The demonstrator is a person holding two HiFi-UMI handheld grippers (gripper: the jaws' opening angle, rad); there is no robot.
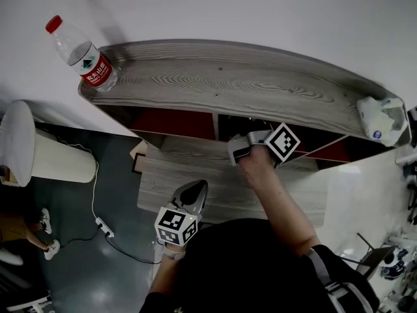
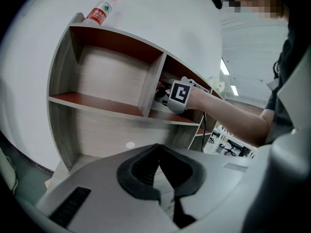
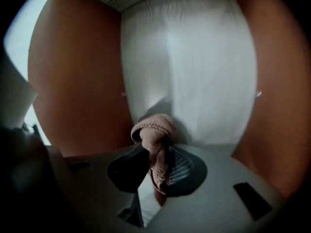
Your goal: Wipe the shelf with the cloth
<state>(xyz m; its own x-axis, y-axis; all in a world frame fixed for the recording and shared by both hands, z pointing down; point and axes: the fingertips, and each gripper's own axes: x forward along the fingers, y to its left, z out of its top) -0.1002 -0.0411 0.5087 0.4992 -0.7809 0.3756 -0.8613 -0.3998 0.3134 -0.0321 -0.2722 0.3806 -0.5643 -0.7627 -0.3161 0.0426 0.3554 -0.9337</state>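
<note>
Cloth (image 3: 153,128) clamped in right hand-held gripper (image 3: 158,153), inside shelf (image 1: 221,87) compartment; left hand-held gripper (image 2: 158,149) closed, empty, outside shelf.

The shelf (image 1: 247,83) is grey wood grain outside, red-brown inside (pale back panel). The cloth (image 3: 156,140) is dusty tan. The bottle (image 1: 81,54) is clear, with 1 red cap and a red label.
</note>
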